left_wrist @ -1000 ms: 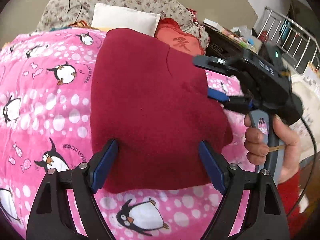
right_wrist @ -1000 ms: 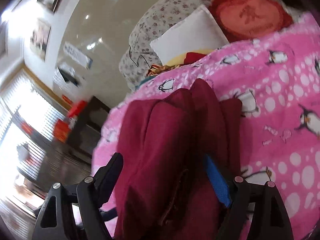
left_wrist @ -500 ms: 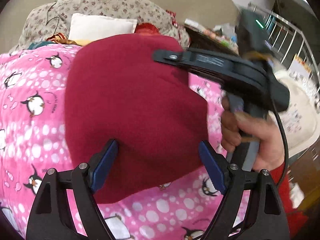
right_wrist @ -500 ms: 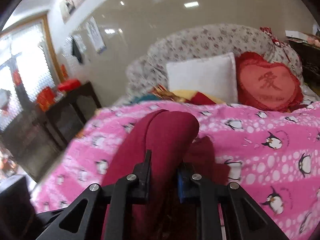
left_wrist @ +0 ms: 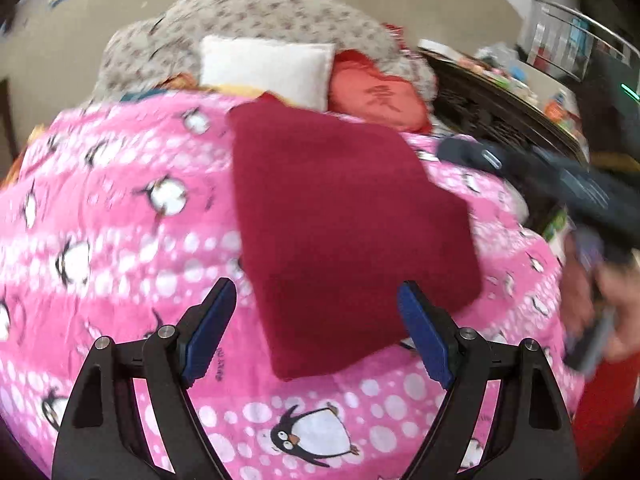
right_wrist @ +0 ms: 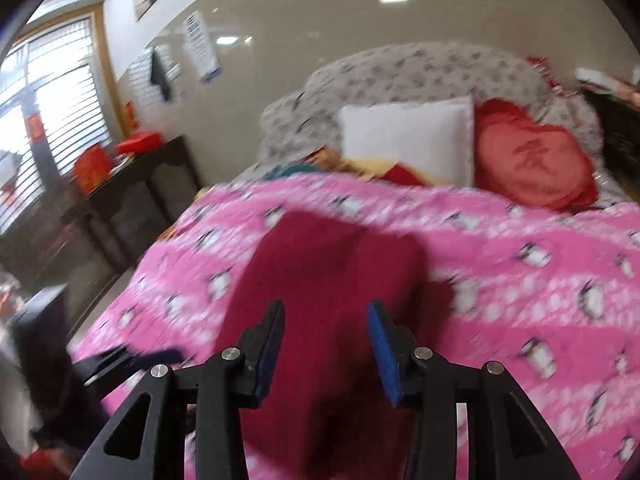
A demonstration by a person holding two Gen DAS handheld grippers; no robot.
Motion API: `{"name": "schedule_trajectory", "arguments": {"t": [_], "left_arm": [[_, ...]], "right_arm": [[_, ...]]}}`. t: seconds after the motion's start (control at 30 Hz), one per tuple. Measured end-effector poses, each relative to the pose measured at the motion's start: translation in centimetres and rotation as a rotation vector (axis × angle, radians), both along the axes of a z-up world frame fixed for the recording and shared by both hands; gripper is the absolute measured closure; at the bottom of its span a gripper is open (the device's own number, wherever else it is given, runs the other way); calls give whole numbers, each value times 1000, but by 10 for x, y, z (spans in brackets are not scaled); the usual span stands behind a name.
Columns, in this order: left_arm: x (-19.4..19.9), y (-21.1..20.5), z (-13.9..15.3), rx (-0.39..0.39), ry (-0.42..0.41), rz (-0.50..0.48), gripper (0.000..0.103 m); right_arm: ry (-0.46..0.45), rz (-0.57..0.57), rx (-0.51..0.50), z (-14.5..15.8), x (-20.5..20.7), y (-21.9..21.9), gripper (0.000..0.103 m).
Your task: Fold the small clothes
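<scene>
A dark red folded garment [left_wrist: 344, 232] lies flat on the pink penguin blanket [left_wrist: 120, 240]. My left gripper [left_wrist: 316, 320] is open and empty, its blue pads either side of the garment's near edge, above it. In the right wrist view the same garment [right_wrist: 332, 280] lies ahead, blurred. My right gripper [right_wrist: 326, 344] is partly open and empty, just above the garment's near end. The right gripper's body and the hand holding it [left_wrist: 592, 216] show blurred at the right of the left wrist view.
A white pillow [left_wrist: 268, 68], a red heart cushion [left_wrist: 376, 96] and a floral quilt [left_wrist: 256, 24] lie at the bed's head. A dark cluttered table [left_wrist: 504, 108] stands right of the bed. A dark cabinet [right_wrist: 132, 196] stands by the window on the left.
My right gripper was shut on the lifted garment; it has opened and pulled back. The garment now lies flat on the blanket. My left gripper stayed open and backed off slightly.
</scene>
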State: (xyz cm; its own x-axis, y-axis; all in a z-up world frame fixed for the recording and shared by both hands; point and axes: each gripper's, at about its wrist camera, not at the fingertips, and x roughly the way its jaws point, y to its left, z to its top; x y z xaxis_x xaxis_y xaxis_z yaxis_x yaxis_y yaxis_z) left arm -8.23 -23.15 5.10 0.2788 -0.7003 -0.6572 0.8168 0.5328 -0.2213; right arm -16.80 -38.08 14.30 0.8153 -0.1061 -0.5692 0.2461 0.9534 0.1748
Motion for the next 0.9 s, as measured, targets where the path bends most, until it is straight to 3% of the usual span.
{"name": "schedule_trajectory", "arguments": {"t": [0.17,0.3,0.47,0.63,0.73,0.83,0.9], "left_arm": [[2,-12,-25,29,50,38,20],[-1,-24,-39,56,26,43,20],[-7,-26,-41,44,-7,53,20],[-4,-26,-45,33,3,60,19],[-3,-25,-46,28,11,60,19],[-3,-24,-46,25,15,60,19],[-3,-24,-48,28,15,57,18]], "right_arm": [[178,-148,-250,-40,6,7,63],[128,-174,-167,-57,-5,-5,63],[86,-195,-151,-40,-19,10,63],[-27,-201,-157,-17,-33,22,63],[-16,-201,-114,-25,-23,12,63],[59,-250,-89,-50,-9,-6,64],[34,-251,-50,-56,-12,-11,63]]}}
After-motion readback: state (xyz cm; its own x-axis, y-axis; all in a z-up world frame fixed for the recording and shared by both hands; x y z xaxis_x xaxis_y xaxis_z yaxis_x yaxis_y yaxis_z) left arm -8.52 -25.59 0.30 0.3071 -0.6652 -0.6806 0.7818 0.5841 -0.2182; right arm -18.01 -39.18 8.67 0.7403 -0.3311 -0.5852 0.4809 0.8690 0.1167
